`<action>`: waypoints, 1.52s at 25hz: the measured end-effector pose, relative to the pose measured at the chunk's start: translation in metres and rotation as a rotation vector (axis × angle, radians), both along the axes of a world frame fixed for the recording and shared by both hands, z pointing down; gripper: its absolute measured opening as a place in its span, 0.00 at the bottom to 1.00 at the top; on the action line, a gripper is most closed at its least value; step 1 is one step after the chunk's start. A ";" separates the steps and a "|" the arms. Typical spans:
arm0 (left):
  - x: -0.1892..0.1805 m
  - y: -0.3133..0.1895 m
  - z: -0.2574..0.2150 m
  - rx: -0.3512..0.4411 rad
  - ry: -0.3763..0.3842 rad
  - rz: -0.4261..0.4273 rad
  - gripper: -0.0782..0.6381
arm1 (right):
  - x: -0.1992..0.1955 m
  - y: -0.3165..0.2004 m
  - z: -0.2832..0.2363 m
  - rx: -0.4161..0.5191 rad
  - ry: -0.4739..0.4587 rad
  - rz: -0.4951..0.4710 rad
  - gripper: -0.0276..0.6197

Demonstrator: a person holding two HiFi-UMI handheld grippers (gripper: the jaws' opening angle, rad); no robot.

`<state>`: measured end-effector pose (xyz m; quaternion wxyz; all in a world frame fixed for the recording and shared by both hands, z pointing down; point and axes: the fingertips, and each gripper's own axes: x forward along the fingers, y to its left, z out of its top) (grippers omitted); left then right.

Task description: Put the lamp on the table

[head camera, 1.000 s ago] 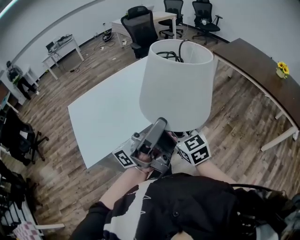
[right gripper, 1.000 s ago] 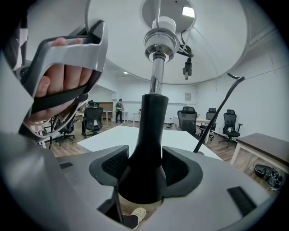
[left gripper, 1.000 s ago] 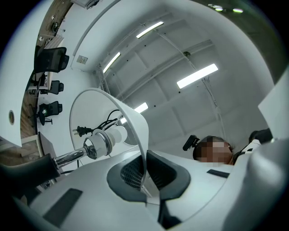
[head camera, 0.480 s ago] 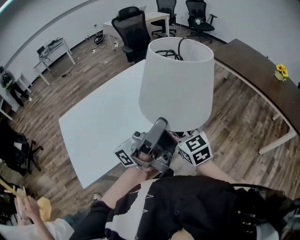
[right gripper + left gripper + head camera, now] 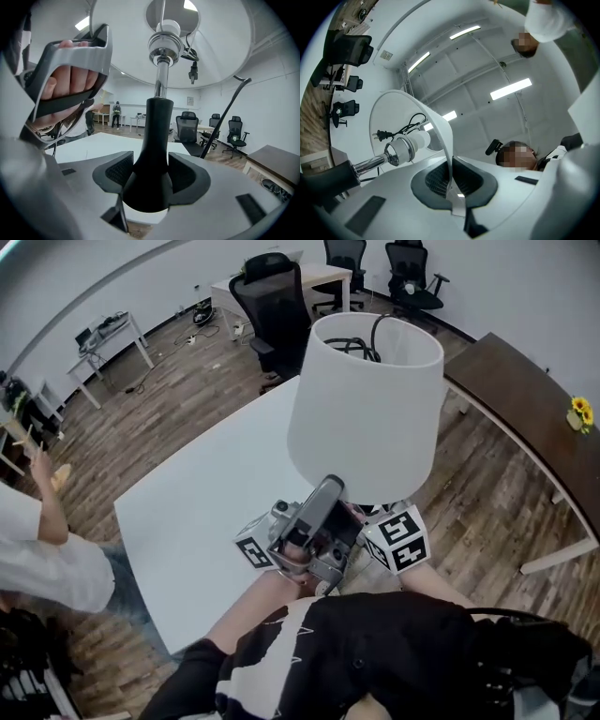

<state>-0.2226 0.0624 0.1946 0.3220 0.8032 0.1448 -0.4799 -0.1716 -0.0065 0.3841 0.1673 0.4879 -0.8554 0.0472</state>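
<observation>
Lamp (image 5: pixel 364 409) held aloft by the worktop's (image 5: pixel 202 498) near edge
Left claw (image 5: pixel 452 185) pinches the lampshade (image 5: pixel 438 129) rim; right claw (image 5: pixel 150 180) clamps the black lamp base (image 5: pixel 157 136).

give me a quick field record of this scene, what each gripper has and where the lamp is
lamp: white cone-shaped fabric shade, chrome stem, black tapered base
left gripper: shut on the shade's lower rim
right gripper: shut on the black base
cord: black power cord bundled inside the shade
lamp position: held up, over the near edge of the white rectangular table
bystander: person in white sleeve at left
</observation>
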 end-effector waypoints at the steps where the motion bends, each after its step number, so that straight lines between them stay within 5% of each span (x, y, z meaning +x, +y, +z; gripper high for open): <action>1: 0.000 -0.011 -0.001 0.001 0.007 -0.001 0.13 | 0.001 -0.010 -0.001 0.000 0.004 -0.002 0.41; 23: -0.009 -0.118 0.020 0.004 -0.032 -0.125 0.13 | -0.029 -0.128 0.019 -0.024 0.043 -0.156 0.41; 30: 0.003 -0.142 0.011 0.017 -0.044 -0.272 0.13 | -0.033 -0.154 0.013 -0.031 0.014 -0.310 0.41; 38: 0.011 -0.182 0.004 -0.024 0.044 -0.469 0.13 | -0.012 -0.186 0.001 -0.003 0.001 -0.459 0.41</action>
